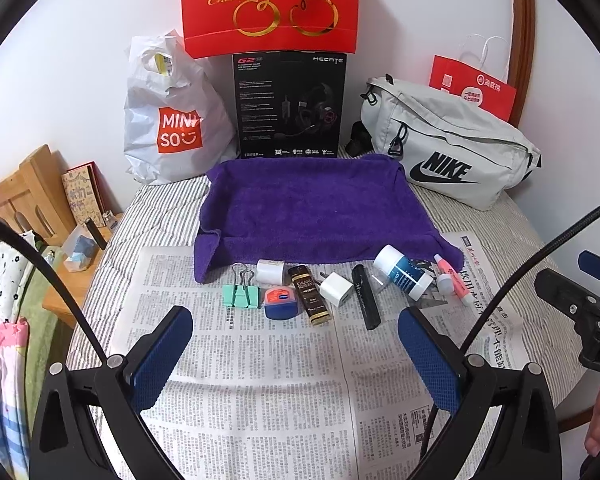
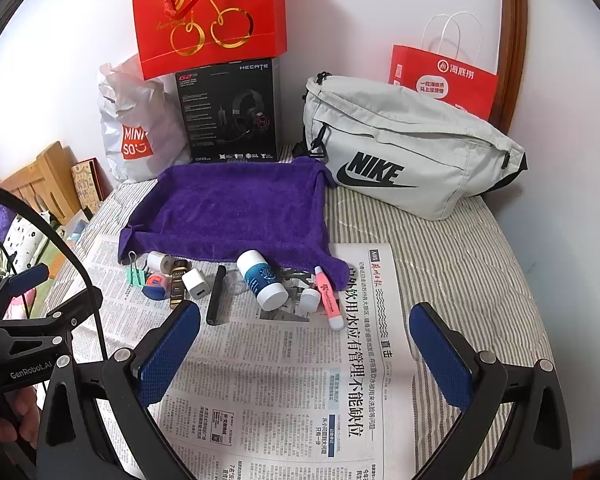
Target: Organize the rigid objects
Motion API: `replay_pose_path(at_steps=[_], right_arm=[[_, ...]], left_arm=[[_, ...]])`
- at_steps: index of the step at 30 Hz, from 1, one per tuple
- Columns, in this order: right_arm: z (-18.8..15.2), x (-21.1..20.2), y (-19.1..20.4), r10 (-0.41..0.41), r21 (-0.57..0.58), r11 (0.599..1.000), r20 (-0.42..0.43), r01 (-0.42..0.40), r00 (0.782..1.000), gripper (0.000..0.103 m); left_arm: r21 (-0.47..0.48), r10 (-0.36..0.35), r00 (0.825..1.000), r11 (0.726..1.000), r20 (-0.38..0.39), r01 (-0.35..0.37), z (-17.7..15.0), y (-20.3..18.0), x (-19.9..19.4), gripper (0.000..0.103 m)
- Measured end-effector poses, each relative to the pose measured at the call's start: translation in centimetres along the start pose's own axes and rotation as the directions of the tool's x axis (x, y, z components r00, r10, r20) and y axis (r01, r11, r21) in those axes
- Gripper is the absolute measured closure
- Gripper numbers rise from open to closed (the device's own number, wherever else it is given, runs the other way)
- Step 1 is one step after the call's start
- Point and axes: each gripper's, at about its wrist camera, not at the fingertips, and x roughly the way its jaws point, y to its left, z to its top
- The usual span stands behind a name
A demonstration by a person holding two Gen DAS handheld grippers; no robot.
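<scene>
Both claws stand spread wide and empty, hovering low over the newspaper [image 1: 260,380] short of the clutter, which suits a task that looks not yet begun: nothing lies on the purple towel [image 1: 320,208], and that bare cloth, laid flat at 12 o'clock of the objects, is probably the place meant to receive them.

The left gripper [image 1: 296,356] points at the left half of the row. From it, the mint binder clip [image 1: 241,295] sits at 11 o'clock, the small blue jar [image 1: 282,303] and the brown bottle [image 1: 312,295] near 12, with the white charger [image 1: 336,289] and the black tube [image 1: 366,298] toward 1. A white roll [image 1: 270,271] lies just behind the jar, touching the towel's edge.

The right gripper [image 2: 304,356] faces the other half: the white-and-blue bottle [image 2: 262,280] lies on its side at 11 o'clock, and the pink tube [image 2: 328,296] at 12, a small white cap [image 2: 310,299] just beside it (something clear and wiry lies under them, too tangled to name).

Splitting the row between the hands seems the reason for this stance; each arm reaches its near pieces without crossing. The bottle may roll when nudged.
</scene>
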Motion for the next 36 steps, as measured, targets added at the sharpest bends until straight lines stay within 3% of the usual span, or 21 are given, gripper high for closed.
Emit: replay_pose_path(at_steps=[36], right_arm=[[-0.06,-0.31,0.02,-0.008,-0.008,1.0,0.003,0.008,1.0,0.0]], left_arm=[[0.006,0.013,1.0,1.0,-0.007,-0.013,-0.21,0.33,-0.35,0.0]])
